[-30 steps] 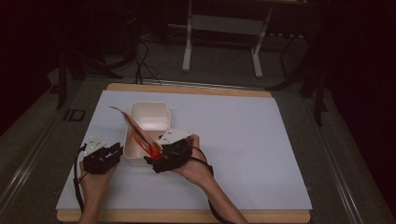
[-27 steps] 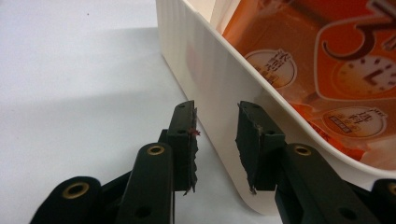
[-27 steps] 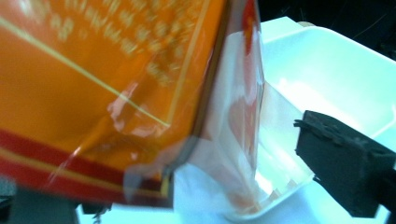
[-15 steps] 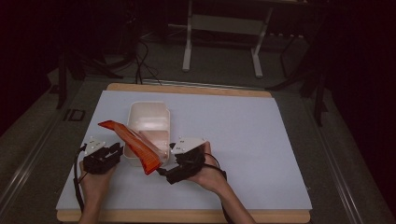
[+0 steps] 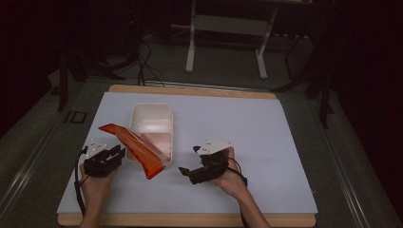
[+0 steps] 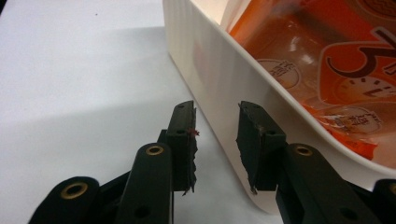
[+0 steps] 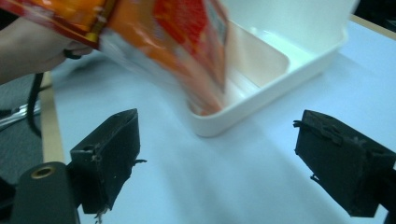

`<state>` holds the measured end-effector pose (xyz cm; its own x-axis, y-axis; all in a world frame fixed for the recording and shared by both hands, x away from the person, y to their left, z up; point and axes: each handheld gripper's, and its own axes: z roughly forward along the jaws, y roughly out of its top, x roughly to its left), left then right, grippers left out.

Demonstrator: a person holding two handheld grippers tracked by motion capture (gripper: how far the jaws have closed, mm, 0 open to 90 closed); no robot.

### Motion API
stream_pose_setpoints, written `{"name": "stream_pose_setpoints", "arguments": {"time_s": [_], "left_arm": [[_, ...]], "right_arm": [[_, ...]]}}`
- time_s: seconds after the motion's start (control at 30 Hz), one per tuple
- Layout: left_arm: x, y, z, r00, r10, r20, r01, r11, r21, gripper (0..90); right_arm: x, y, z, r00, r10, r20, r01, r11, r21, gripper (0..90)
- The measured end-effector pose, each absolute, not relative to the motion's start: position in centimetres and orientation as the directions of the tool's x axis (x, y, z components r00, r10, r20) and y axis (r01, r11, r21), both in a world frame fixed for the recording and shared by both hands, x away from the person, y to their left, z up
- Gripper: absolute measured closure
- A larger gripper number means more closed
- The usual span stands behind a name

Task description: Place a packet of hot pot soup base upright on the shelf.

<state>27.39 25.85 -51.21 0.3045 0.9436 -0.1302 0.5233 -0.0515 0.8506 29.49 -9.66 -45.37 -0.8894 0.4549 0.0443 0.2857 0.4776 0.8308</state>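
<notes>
Packet: orange snack packet [image 5: 138, 148] leans across the white tray's [image 5: 151, 112] lower-left rim, left of frame centre.
Left gripper [image 5: 115, 154]: jaws slightly parted, straddling the tray's wall, not pressing.
Right gripper [image 5: 189, 163]: jaws spread wide, empty, lower centre of frame.

Container [image 5: 151, 124]: white. Packet [image 5: 134, 148]: orange-red with clear glossy areas, printed white and dark-red markings. Table mat [image 5: 247, 137]: pale blue-white. Gripper jaws: black
</notes>
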Motion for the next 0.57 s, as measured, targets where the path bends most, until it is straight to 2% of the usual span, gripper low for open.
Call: {"name": "stream_pose_setpoints", "arguments": {"time_s": [0.3, 0.57], "left_arm": [[27.3, 26.2, -51.2, 0.28, 0.953, -0.113, 0.521, -0.052, 0.852, 66.7], [27.3, 26.4, -51.2, 0.266, 0.959, -0.103, 0.528, -0.056, 0.847, 66.5]], "right_arm": [[30.3, -11.3, -45.9, -0.84, 0.539, 0.063, 0.347, 0.443, 0.827, 15.7], [30.9, -11.8, -45.8, -0.816, 0.576, 0.055, 0.37, 0.446, 0.815, 15.8]]}}
